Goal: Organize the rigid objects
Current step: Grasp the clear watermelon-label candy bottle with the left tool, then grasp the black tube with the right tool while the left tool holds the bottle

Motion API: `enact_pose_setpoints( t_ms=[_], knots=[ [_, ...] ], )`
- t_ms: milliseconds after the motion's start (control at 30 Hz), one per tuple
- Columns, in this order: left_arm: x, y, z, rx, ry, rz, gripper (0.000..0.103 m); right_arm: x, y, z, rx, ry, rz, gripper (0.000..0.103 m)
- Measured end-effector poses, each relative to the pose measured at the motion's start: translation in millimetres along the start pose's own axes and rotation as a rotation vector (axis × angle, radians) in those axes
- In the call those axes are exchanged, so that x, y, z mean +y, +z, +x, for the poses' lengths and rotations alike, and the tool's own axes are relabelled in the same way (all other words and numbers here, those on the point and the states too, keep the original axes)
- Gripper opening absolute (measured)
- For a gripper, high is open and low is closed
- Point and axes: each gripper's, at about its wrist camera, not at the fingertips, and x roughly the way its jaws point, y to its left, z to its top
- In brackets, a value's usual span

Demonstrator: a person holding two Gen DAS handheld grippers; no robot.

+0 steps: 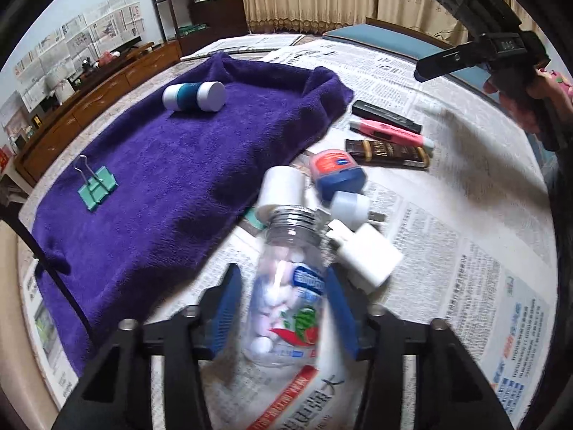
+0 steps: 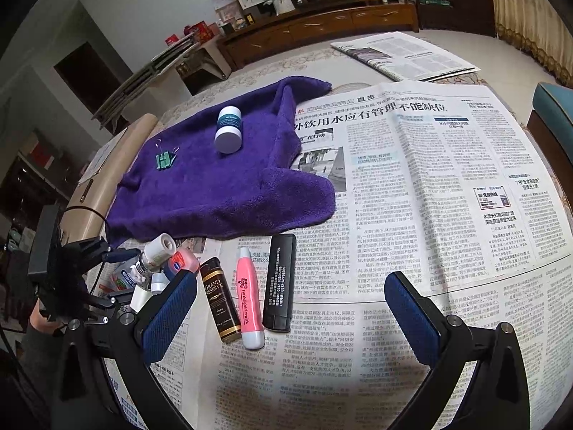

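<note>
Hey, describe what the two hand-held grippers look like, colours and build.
Both are black angular frames with silver bolts and blue ribbed finger pads: the left hand-held gripper and the right hand-held gripper. A thin black cable loops by the left one.

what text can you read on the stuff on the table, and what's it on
"GRAND RESERVE" – slim dark brown tube with gold lettering
"Flashlight" plus a second unclear word – pink pen-shaped flashlight
Two printed phone-number lines, digits not sure – black rectangular bar
Chinese headline, characters legible – newspaper sheet; its body text too small
Labels on clear pill bottle and white-and-teal jar: blurred
</note>
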Motion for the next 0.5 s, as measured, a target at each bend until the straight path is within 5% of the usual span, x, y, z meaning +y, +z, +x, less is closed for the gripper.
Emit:
enact_pose_setpoints(
  t_ms=[500],
  knots=[
    [-7.8, -19.1, -12.3, -0.002, 0.189, -0.375, 0.039, 9.2, -2.1, 22.7, 0.002, -0.18, -0.099, 0.1]
  ],
)
